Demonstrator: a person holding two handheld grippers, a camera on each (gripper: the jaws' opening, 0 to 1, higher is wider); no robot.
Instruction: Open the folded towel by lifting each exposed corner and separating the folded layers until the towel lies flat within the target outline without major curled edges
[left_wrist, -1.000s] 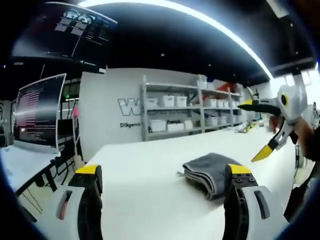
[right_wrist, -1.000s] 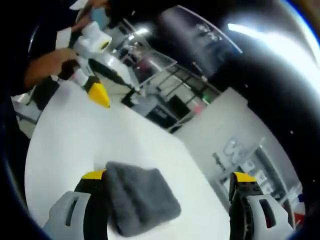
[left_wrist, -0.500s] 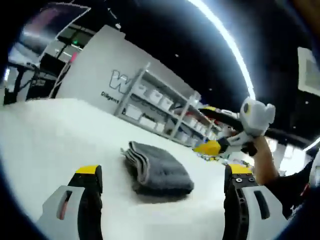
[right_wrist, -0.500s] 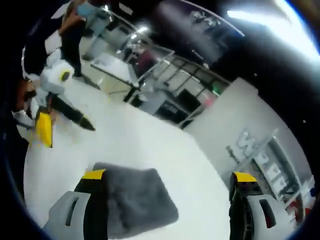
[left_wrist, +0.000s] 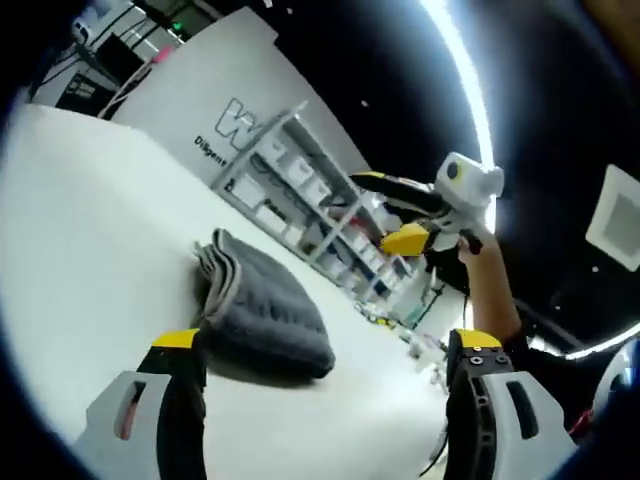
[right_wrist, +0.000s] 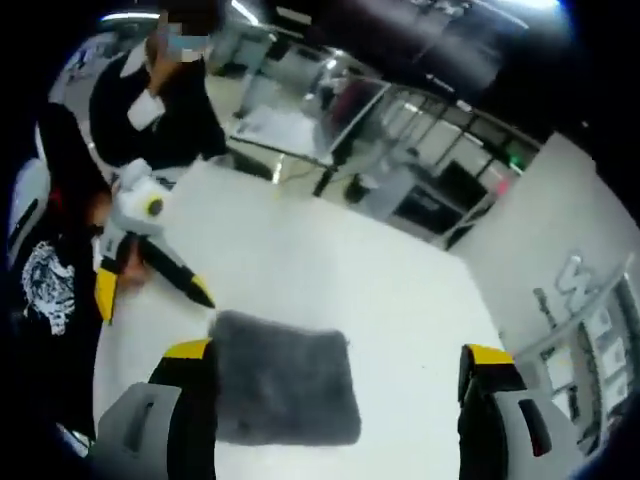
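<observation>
Both hand-held grippers, left (left_wrist: 320, 355) and right (right_wrist: 340, 365), gape wide, empty, above the folded towel (right_wrist: 283, 390) on the worktop (right_wrist: 330, 280).

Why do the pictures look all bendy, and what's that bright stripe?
Left gripper view: the fisheye lens curves the white table and shelves; the stripe is a glaring ceiling light. Right gripper view: dimmer, also curved, with the grey towel a bit soft.
</observation>
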